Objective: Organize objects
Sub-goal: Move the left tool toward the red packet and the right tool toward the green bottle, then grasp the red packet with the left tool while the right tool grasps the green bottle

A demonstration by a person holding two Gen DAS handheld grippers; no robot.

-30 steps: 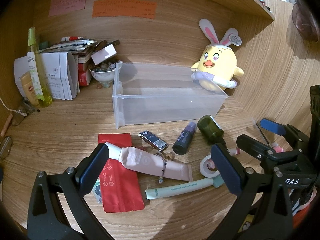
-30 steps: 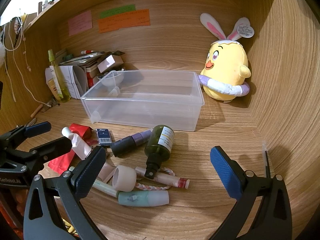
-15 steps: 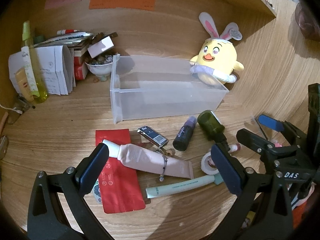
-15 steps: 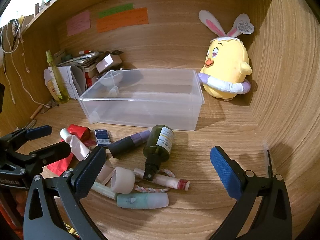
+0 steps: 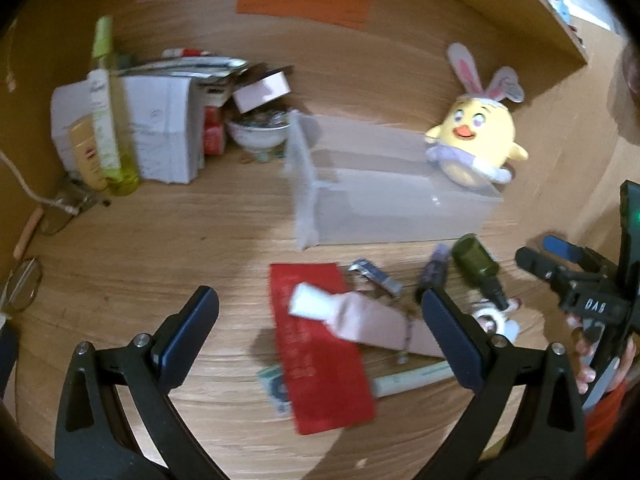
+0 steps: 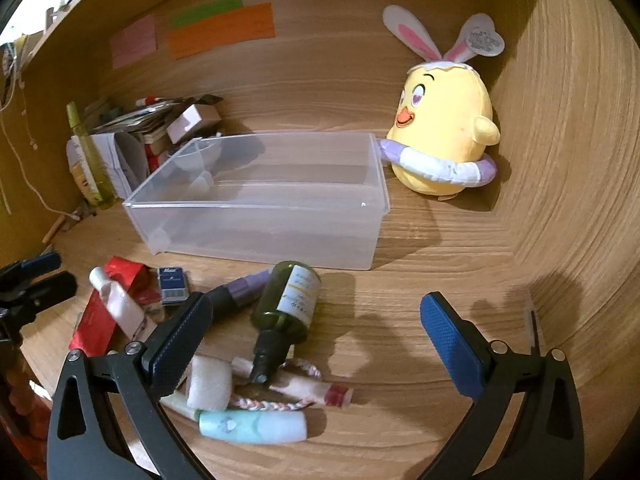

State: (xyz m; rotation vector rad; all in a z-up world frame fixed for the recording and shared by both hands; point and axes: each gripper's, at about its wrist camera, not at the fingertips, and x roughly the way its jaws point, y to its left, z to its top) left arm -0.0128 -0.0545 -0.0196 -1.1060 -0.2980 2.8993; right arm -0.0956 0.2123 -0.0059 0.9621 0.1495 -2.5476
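A clear plastic bin (image 6: 256, 204) (image 5: 392, 200) stands empty on the wooden desk. In front of it lies a scatter of toiletries: a dark green bottle (image 6: 286, 304) (image 5: 478, 266), a purple-capped tube (image 6: 236, 292), a pink tube (image 5: 360, 320) on a red sachet (image 5: 316, 348), a mint tube (image 6: 252, 426), a white tape roll (image 6: 210, 384) and a small blue box (image 6: 173, 283). My left gripper (image 5: 320, 332) hovers open above the red sachet and pink tube. My right gripper (image 6: 312, 336) is open over the green bottle, holding nothing.
A yellow bunny-eared plush (image 6: 440, 140) sits at the bin's right end against the wall. At the back left stand papers and boxes (image 5: 168, 136), a bowl (image 5: 258, 130) and a tall yellow-green bottle (image 5: 108, 112). Glasses (image 5: 22, 284) lie at the left edge.
The left wrist view has swung left and is blurred, so the items now sit further right in it. The right gripper has crept slightly closer to the green bottle. Both stay open.
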